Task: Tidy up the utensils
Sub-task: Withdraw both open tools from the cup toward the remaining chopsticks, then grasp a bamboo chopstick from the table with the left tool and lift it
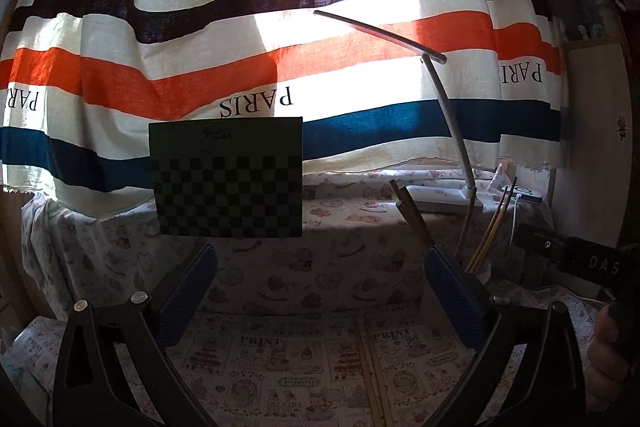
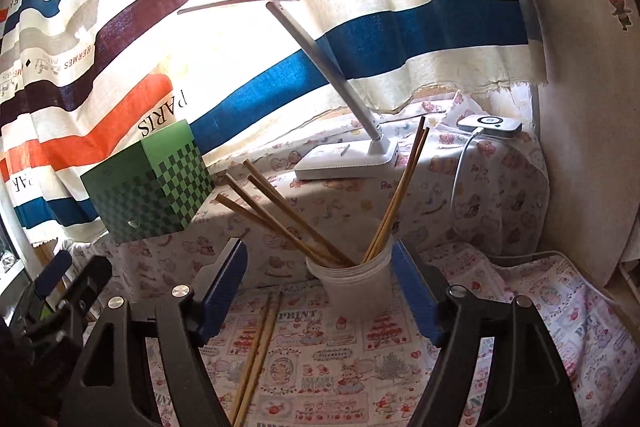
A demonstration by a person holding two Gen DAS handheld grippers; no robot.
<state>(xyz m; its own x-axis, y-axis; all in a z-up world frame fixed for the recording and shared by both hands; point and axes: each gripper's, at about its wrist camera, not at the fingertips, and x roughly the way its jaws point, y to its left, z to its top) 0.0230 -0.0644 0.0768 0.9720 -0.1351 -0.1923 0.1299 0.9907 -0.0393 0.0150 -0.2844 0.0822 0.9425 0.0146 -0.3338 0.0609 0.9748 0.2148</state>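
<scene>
Both claws gape wide and empty, right claw [image 2: 320,291] nearly level before the chopstick cup [image 2: 352,283], left claw [image 1: 320,291] alongside

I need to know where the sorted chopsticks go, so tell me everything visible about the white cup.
The white cup is a translucent plastic-looking tumbler, upright on the printed tablecloth. Several wooden chopsticks stand in it, splayed left and right against its rim. It sits ahead of the open right gripper, whose pads do not touch it.

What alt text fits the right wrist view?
Open right tongs frame a white plastic cup holding chopsticks; two more chopsticks lie on the printed tablecloth. Behind stand a green checkered box and a white desk lamp.
</scene>
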